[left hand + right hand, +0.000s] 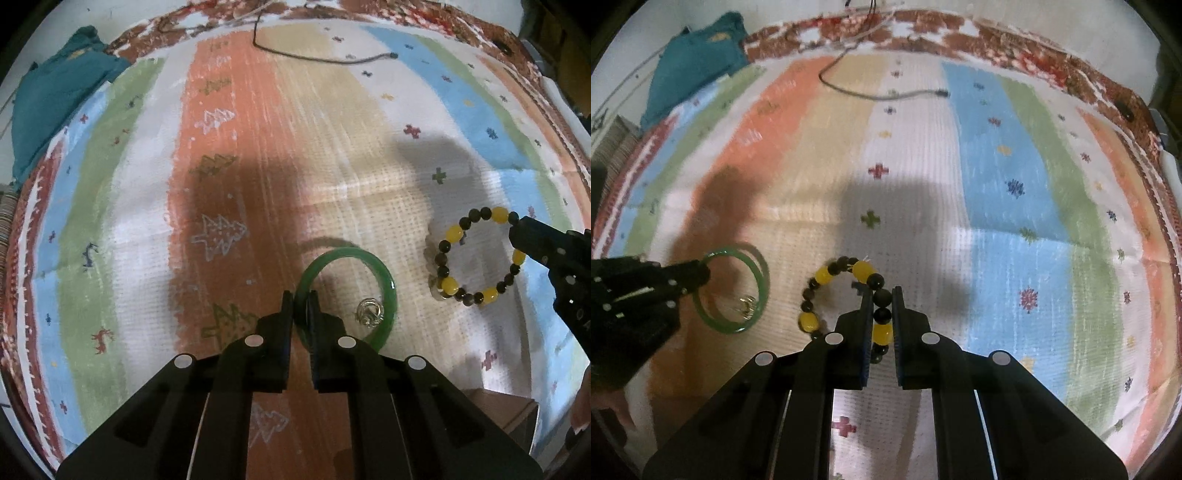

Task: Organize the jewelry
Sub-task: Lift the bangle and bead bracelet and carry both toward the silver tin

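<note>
Two grasps are made near the striped rug's (258,110) near edge: left gripper (299,306) pinches the green bangle (384,280), right gripper (881,299) pinches the beaded bracelet (823,277). Probably next: lift both gently and carry them to storage.

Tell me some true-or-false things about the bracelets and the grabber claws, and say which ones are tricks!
1. The left gripper is shut on the green bangle. True.
2. The right gripper is wide open and holds nothing. False: it is shut on the yellow and black bead bracelet.
3. A small silver ring shows inside the bangle's circle. True.
4. The bead bracelet has red and blue beads. False: its beads are yellow and dark.
5. A teal cloth lies at the far left edge of the striped mat. True.
</note>
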A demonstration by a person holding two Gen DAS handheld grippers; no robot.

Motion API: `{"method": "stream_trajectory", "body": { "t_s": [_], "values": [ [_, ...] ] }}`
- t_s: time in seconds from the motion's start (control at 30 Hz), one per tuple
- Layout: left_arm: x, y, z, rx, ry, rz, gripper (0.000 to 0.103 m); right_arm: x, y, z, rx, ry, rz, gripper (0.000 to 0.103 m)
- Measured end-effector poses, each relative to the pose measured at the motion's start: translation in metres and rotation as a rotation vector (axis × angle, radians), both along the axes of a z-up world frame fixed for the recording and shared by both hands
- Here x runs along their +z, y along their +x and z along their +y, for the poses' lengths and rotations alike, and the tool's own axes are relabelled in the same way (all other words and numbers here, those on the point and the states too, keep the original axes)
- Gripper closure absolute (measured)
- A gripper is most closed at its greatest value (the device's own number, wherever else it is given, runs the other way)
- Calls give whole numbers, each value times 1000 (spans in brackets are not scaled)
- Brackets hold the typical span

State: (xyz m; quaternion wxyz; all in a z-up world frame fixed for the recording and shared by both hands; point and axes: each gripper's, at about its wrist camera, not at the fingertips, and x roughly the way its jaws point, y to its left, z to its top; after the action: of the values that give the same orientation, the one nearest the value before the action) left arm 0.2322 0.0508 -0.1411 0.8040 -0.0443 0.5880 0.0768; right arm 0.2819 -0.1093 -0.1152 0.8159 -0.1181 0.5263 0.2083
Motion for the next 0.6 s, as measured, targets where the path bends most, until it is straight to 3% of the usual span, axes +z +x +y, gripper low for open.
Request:
{"method": "stream_trajectory", "body": {
  "t_s": [0.6],
  "values": [
    [52, -24, 6, 42, -37, -121, 95, 44, -22, -8, 1, 75, -90, 92]
  ]
}}
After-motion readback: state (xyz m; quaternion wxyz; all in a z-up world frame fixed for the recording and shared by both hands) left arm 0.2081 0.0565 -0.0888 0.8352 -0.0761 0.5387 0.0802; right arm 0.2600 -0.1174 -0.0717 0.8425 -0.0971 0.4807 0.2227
